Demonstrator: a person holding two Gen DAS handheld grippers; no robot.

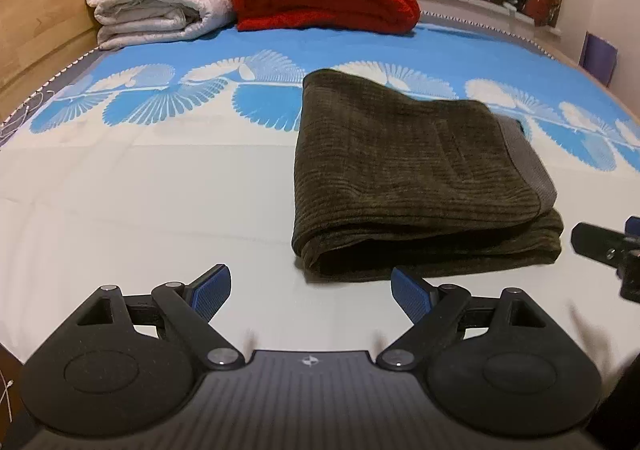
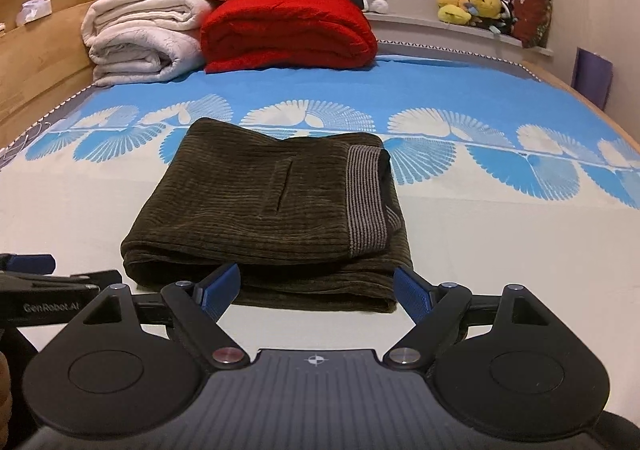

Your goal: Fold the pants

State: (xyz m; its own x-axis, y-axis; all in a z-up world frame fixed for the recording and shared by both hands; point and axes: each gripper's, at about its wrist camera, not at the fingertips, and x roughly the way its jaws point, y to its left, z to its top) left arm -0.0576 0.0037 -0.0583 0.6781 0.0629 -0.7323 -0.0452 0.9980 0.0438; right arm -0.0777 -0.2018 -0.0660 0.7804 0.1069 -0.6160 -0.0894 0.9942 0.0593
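Both pairs of jaws stand spread wide and pinch nothing; the left gripper (image 1: pixel 311 292) hovers low over the pale part of the bedspread (image 1: pixel 160 185), its blue pads just short of the near left corner of the pants (image 1: pixel 416 177); the right gripper (image 2: pixel 318 288) sits squarely before the same bundle, its pads framing the near folded edge without clearly touching it.

The pants, dark olive corduroy, lie folded into a compact rectangle on the bedspread, straddling the line where its white field meets the blue fan-patterned band; several layers show stacked at the near edge.

The right wrist view shows the pants (image 2: pixel 264 217) head-on, with a vertical slit pocket on top and a grey-striped ribbed waistband (image 2: pixel 368 201) turned over along the right side; the left wrist view sees them off to the right and at an angle, so the waistband reads only as a grey strip.

Each camera catches the other tool at its frame edge: the right gripper at the far right of the left view, the left gripper (image 2: pixel 28 262) at the far left of the right view; both point forward along the bed, side by side and near level.

Beyond the pants, a red blanket (image 2: pixel 288 33) and a stack of white quilts (image 2: pixel 140 41) rest against the wooden bed frame (image 1: pixel 36 33); yellow plush toys (image 2: pixel 468 1) sit on the windowsill.
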